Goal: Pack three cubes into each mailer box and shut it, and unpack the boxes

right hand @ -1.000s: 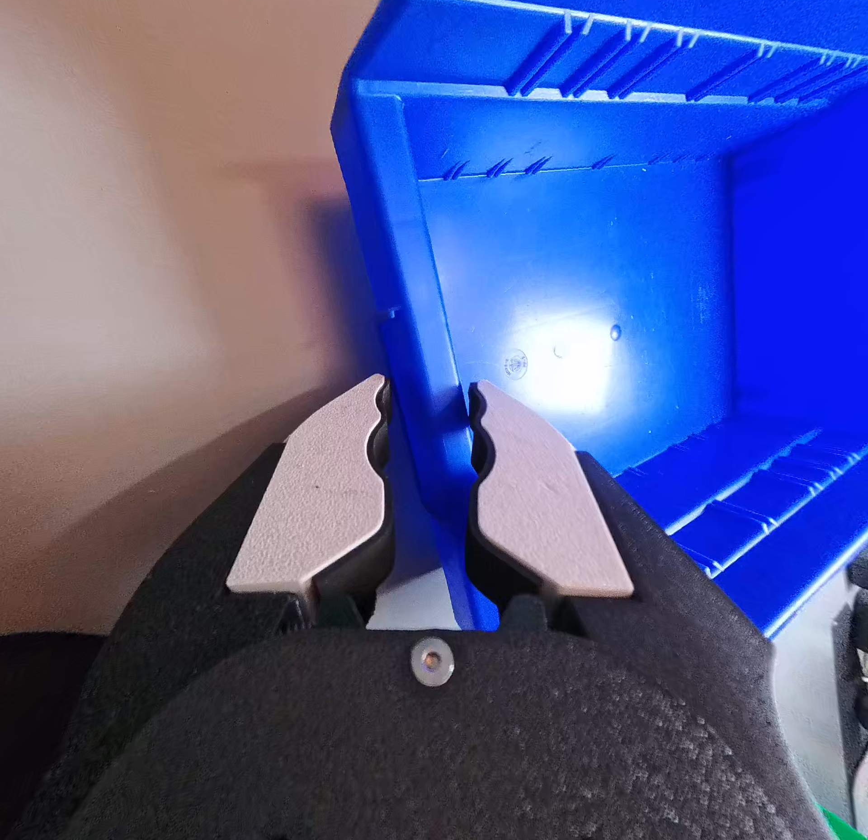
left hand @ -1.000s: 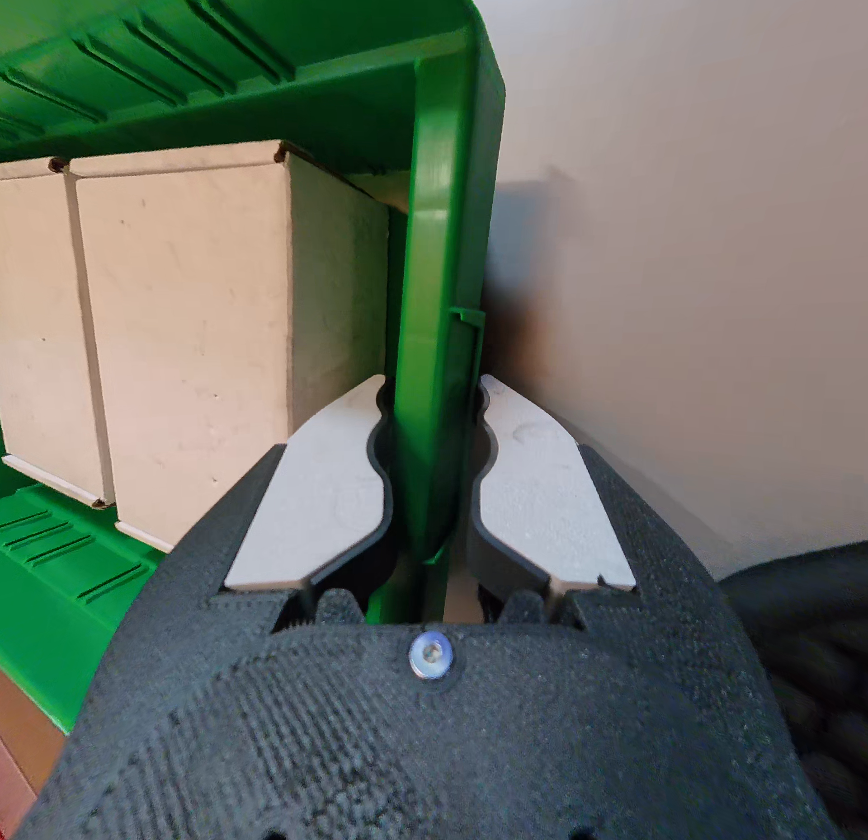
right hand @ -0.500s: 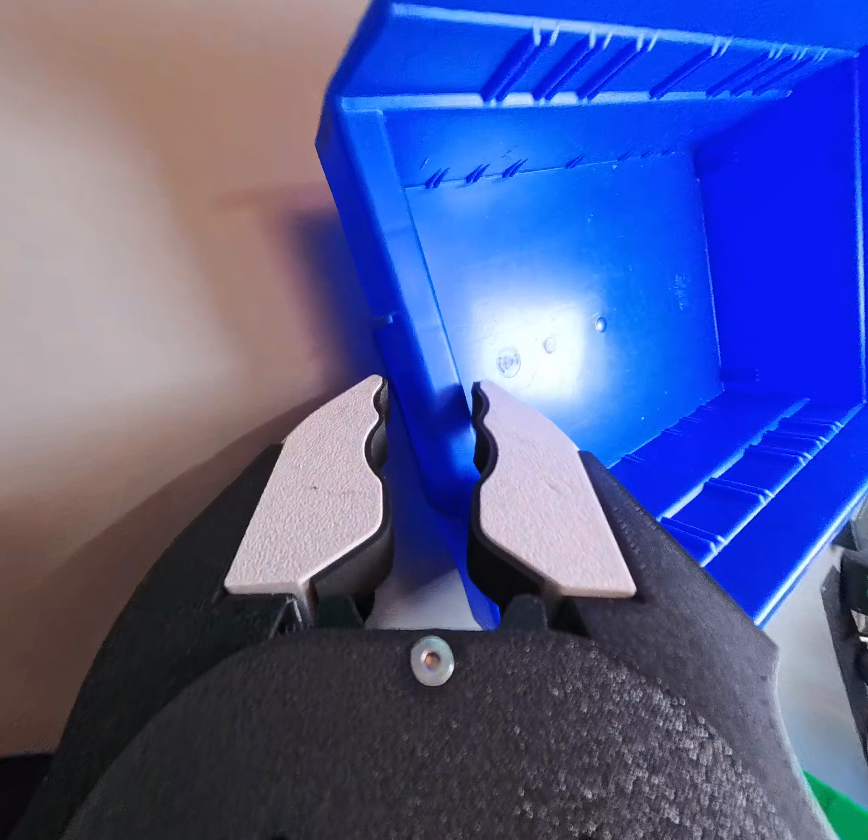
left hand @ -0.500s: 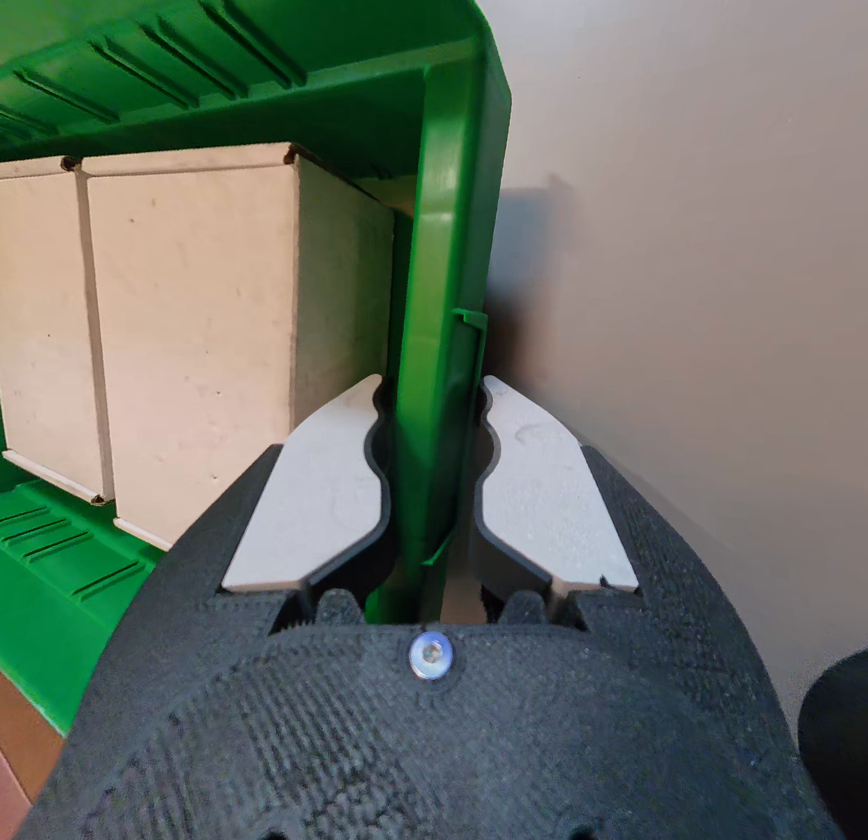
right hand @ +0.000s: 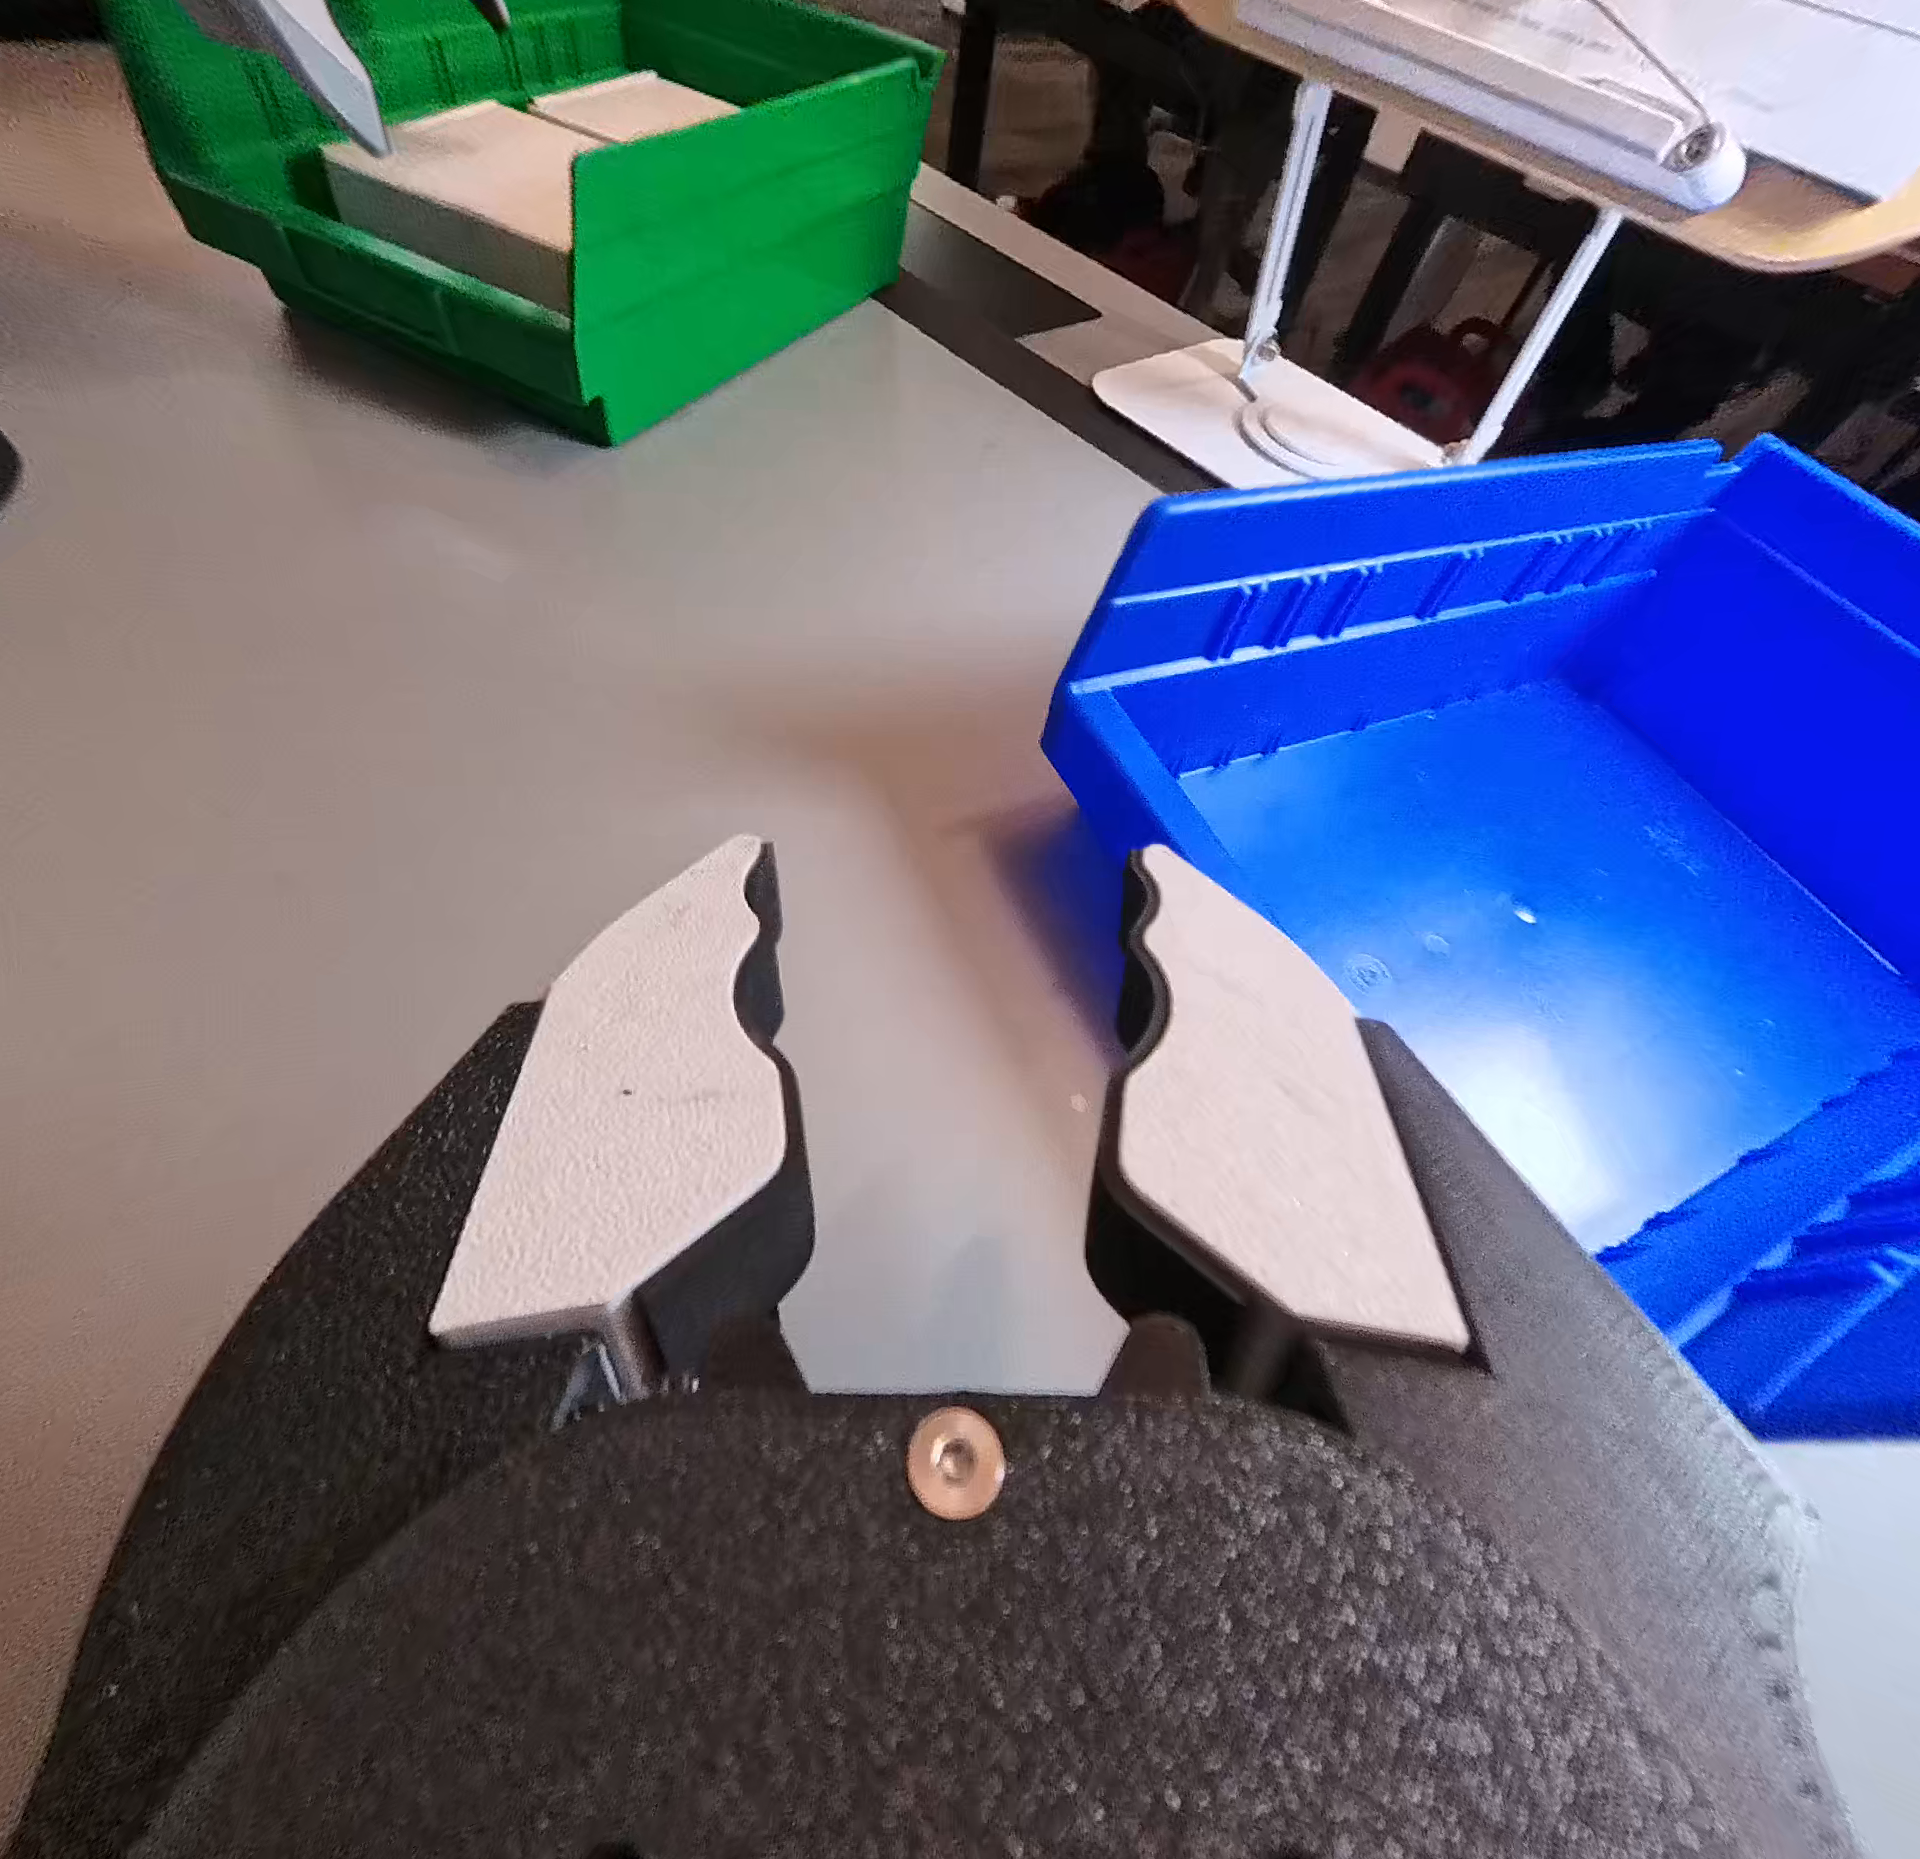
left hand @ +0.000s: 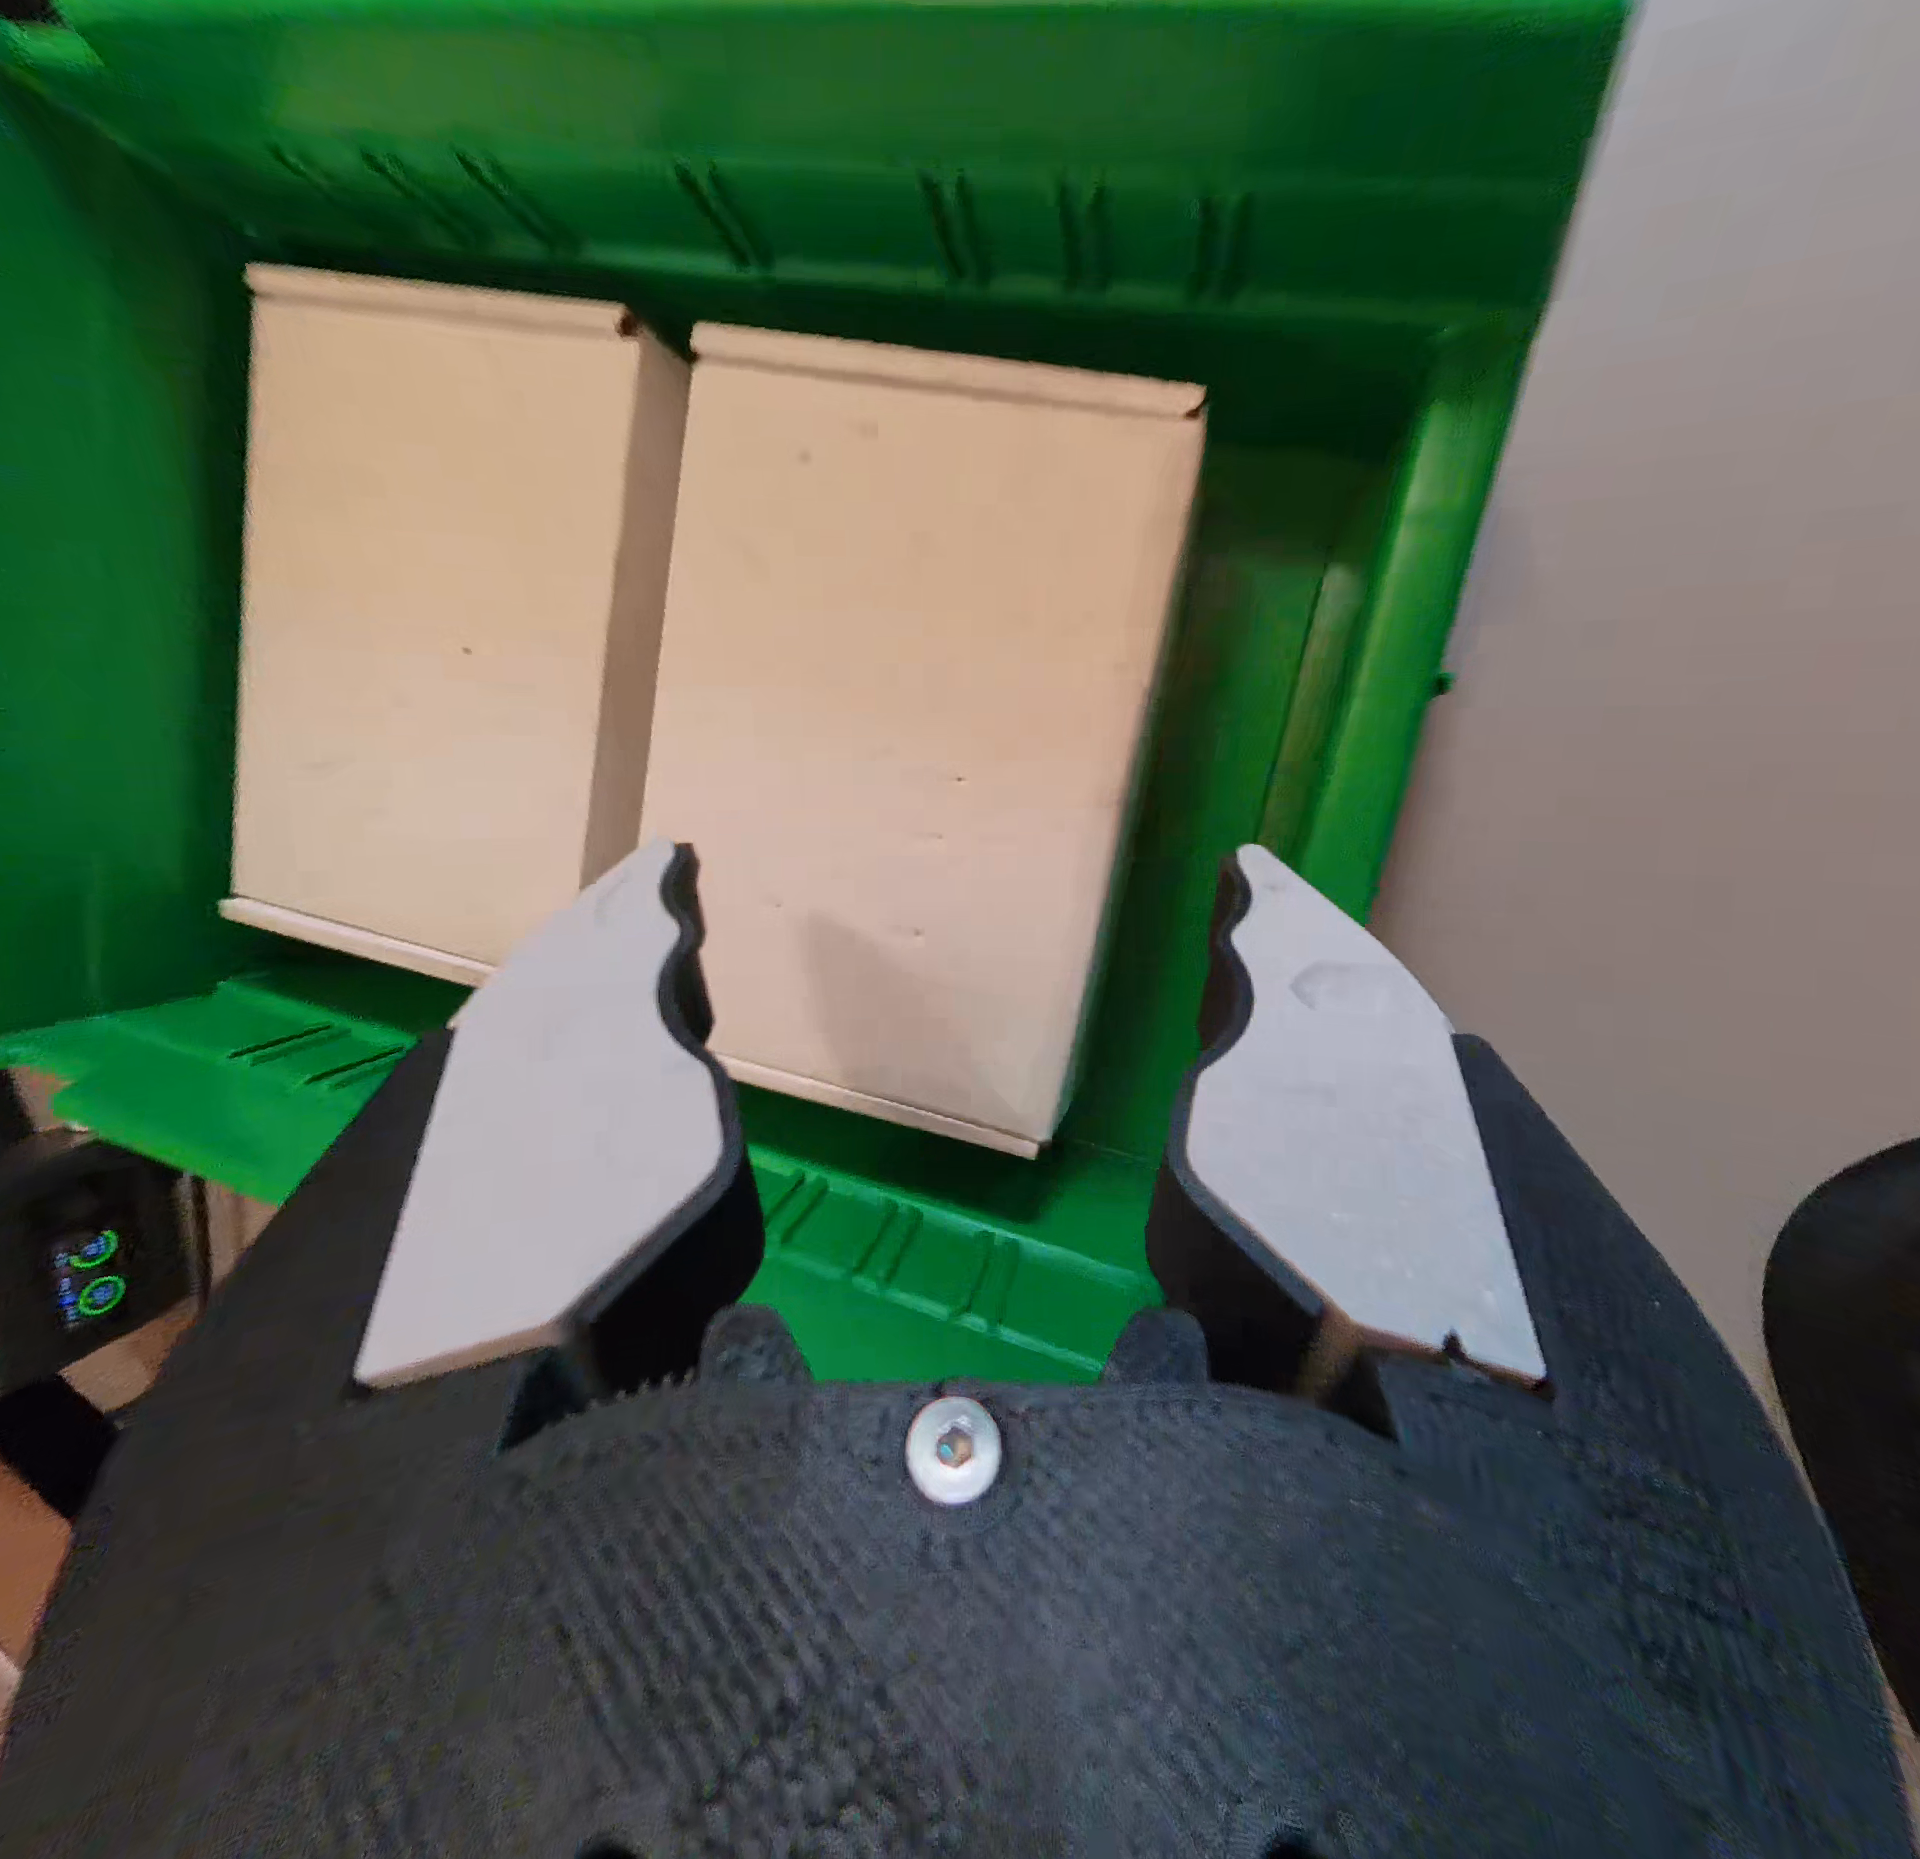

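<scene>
Mailer boxes, two of them, lie shut and side by side in the green bin [left hand: 1475, 521] in the left wrist view: the left mailer box [left hand: 426, 604] and the right mailer box [left hand: 914, 687] touch along their long edges, and what they hold is hidden. The left gripper [left hand: 956, 936] hovers over the near part of the right box with its jaws spread wide and nothing between them. The picture is somewhat motion-blurred, and the bin's left end is cut off at the frame edge.

In the right wrist view the right gripper [right hand: 951, 936] hangs above the grey tabletop [right hand: 416, 666], jaws wide and holding nothing, just beside the blue bin [right hand: 1403, 604]. That bin's visible floor is bare; its right side runs out of frame. The green bin stands well apart at the far left, both boxes showing over its low front. The other gripper's fingertips [right hand: 312, 53] reach down over them, cut off by the top edge. No cubes show in either view.
</scene>
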